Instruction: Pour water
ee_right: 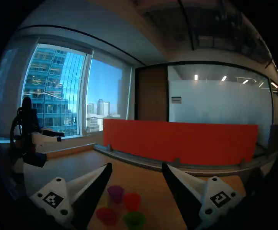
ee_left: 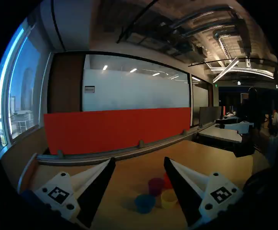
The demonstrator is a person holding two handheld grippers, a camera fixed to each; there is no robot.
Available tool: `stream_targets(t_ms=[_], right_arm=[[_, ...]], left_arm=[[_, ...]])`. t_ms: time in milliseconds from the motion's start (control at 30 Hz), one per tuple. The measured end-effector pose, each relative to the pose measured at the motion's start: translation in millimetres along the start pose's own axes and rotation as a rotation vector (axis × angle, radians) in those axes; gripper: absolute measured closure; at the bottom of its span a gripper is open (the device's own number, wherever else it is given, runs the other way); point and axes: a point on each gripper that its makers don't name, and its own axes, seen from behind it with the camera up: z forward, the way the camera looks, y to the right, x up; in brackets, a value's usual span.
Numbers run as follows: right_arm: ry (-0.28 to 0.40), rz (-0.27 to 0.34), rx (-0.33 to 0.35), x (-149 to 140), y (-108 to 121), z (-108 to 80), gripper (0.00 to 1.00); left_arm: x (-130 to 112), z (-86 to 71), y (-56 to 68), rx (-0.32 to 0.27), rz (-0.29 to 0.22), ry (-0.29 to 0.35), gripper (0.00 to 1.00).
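Left gripper [ee_left: 139, 160]: held released, jaws spread wide, nothing grasped, pointed toward the orange partition [ee_left: 115, 128].
Right gripper [ee_right: 136, 165]: likewise held spread and empty, faced toward the partition.
Cups [ee_left: 156, 186]: clustered on the table [ee_left: 215, 161] before the partition, below both grippers, presumably grouped for easy reach.

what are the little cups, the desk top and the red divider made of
Cups: probably plastic; bright solid colours, thin walls, faintly see-through in the right gripper view. Desk top: wood or wood-look laminate; tan, smooth, dull sheen. Red divider: matte, even colour, no reflections; fabric or painted board, cannot tell which.
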Motion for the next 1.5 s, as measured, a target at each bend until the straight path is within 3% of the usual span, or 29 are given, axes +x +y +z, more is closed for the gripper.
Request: stream_targets(t_ms=[200,600,1500], right_arm=[[-0.045,-0.021,0.04,-14,-9,5.7,0.0],[-0.146,-0.032,0.089,-58,-11,11.9,0.0],[-0.328,-0.06,0.128,-150,-9,19.0,0.0]], left_arm=[[-9,3.6,5.6,-0.04,-0.006,-0.017,0.06],[-41,14.9,4.1,-0.09,-0.031,-0.065,0.06],[-139,38.5,16.3,-0.16,0.026,-0.251,0.06]])
